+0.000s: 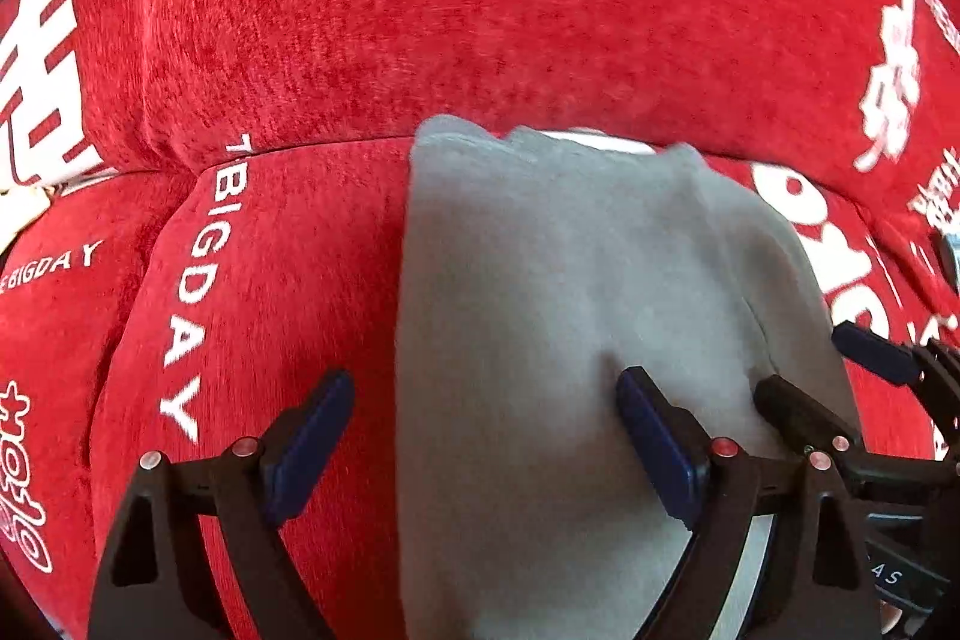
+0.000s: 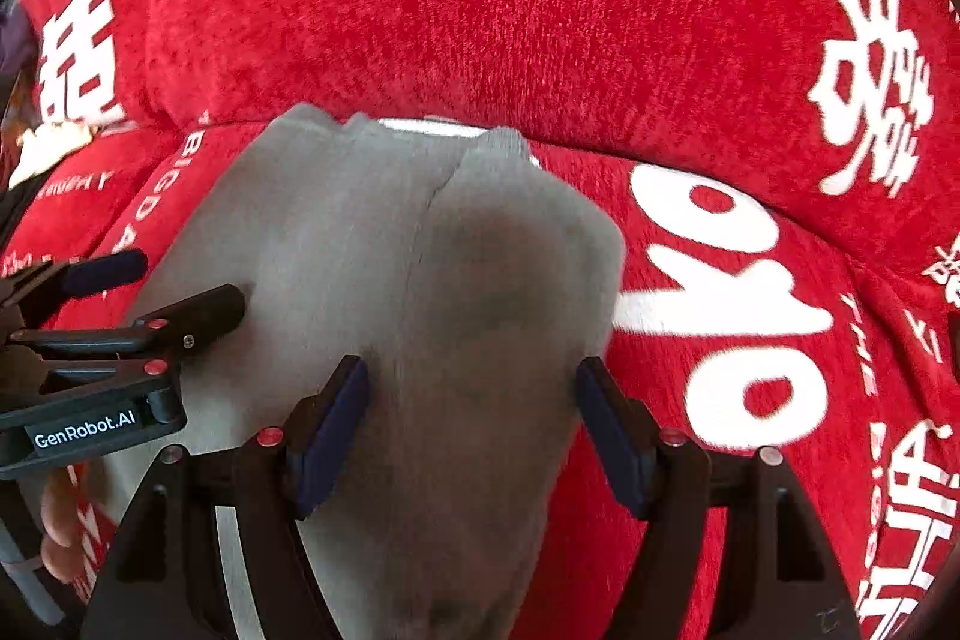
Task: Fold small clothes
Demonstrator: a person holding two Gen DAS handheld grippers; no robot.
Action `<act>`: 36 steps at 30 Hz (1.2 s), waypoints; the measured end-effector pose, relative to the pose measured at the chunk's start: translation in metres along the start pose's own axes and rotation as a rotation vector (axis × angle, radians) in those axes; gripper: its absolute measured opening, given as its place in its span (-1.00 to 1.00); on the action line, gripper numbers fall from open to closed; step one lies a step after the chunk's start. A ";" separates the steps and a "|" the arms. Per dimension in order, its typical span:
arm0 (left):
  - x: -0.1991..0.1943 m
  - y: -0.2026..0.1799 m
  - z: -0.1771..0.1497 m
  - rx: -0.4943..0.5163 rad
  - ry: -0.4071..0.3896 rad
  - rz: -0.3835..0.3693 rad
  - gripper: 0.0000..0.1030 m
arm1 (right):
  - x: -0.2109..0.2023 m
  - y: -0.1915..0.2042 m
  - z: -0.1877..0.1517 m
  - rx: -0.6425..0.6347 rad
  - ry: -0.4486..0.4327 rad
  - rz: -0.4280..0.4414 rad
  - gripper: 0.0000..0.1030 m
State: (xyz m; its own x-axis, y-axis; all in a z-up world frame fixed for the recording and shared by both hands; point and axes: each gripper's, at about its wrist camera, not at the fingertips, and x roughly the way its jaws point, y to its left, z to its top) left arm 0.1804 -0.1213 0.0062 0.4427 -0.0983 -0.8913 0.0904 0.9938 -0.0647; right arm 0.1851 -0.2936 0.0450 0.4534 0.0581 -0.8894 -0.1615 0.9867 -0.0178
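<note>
Your left gripper point(image 1: 486, 436) gapes wide, straddling the nine-o'clock edge of the soft grey fleece garment point(image 1: 576, 292) on the nubby red chenille sofa point(image 1: 420, 10), while your right gripper point(image 2: 474, 430) stands apart around its bunched twelve-o'clock fold.

Both fisheye views are bright and strongly saturated. The red chenille sofa cover with white lettering point(image 1: 540, 10) glows almost oversaturated. Light is diffuse, seemingly from above and ahead, with no hard glare. The grey soft knit garment point(image 2: 390, 232) shows a dim, smudgy shadow patch near its middle in the right wrist view. Motion blur smears the white lettering at the right edge of the left wrist view and softens the grey cloth's edges. Heavy barrel distortion bends the sofa seam into an arc, and the corners vignette to black. The black tongs with blue pads point(image 1: 486, 436) sit close and slightly soft.
</note>
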 end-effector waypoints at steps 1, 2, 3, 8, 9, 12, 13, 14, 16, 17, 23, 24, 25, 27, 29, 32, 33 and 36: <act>-0.004 -0.002 -0.006 0.010 -0.005 -0.006 0.75 | -0.004 0.001 -0.005 -0.004 -0.005 -0.002 0.45; -0.008 -0.003 -0.008 0.017 -0.008 -0.006 0.75 | -0.008 0.002 -0.010 -0.004 -0.009 -0.003 0.45; -0.012 -0.005 -0.013 0.023 -0.012 -0.006 0.75 | -0.012 0.001 -0.016 0.002 -0.013 -0.003 0.45; -0.032 -0.001 -0.034 0.011 -0.019 -0.034 0.75 | -0.022 0.000 -0.042 0.020 0.001 0.022 0.45; -0.036 -0.002 -0.037 0.013 -0.015 -0.040 0.75 | -0.026 0.000 -0.050 0.016 0.010 0.028 0.45; -0.058 0.006 -0.059 0.051 -0.004 -0.082 0.75 | -0.046 -0.006 -0.074 -0.001 0.021 0.070 0.45; -0.066 0.011 -0.064 0.063 -0.015 -0.107 0.75 | -0.055 -0.010 -0.079 0.008 0.007 0.085 0.45; -0.076 0.020 -0.067 0.065 -0.032 -0.135 0.75 | -0.065 -0.018 -0.083 0.031 -0.019 0.106 0.45; -0.078 0.037 -0.062 0.015 -0.035 -0.156 0.75 | -0.077 -0.039 -0.084 0.114 -0.061 0.141 0.45; -0.071 0.051 -0.054 -0.041 -0.008 -0.165 0.75 | -0.079 -0.051 -0.080 0.171 -0.078 0.155 0.46; -0.014 0.068 -0.017 -0.216 0.160 -0.319 0.75 | -0.032 -0.091 -0.045 0.393 -0.030 0.302 0.48; -0.006 0.059 -0.012 -0.205 0.177 -0.329 0.75 | -0.017 -0.090 -0.039 0.404 0.003 0.323 0.48; 0.002 0.051 -0.008 -0.190 0.192 -0.334 0.75 | 0.000 -0.085 -0.032 0.402 0.040 0.341 0.48; 0.018 0.031 -0.001 -0.137 0.226 -0.338 0.75 | 0.021 -0.077 -0.025 0.394 0.079 0.363 0.48; 0.028 0.019 0.003 -0.120 0.232 -0.328 0.76 | 0.034 -0.066 -0.018 0.381 0.062 0.400 0.47; 0.029 0.016 0.005 -0.126 0.198 -0.325 0.43 | 0.033 -0.045 -0.007 0.309 0.043 0.377 0.05; 0.023 0.016 0.005 -0.114 0.181 -0.328 0.13 | 0.026 -0.038 -0.005 0.282 0.030 0.355 -0.16; 0.001 0.016 0.003 -0.045 0.137 -0.315 -0.16 | 0.000 -0.029 -0.002 0.228 -0.021 0.353 -0.36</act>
State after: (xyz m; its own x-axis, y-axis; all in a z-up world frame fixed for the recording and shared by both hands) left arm 0.1849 -0.1060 0.0060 0.2751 -0.3956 -0.8763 0.1624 0.9175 -0.3632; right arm 0.1875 -0.3222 0.0448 0.4232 0.3993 -0.8133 -0.1133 0.9139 0.3897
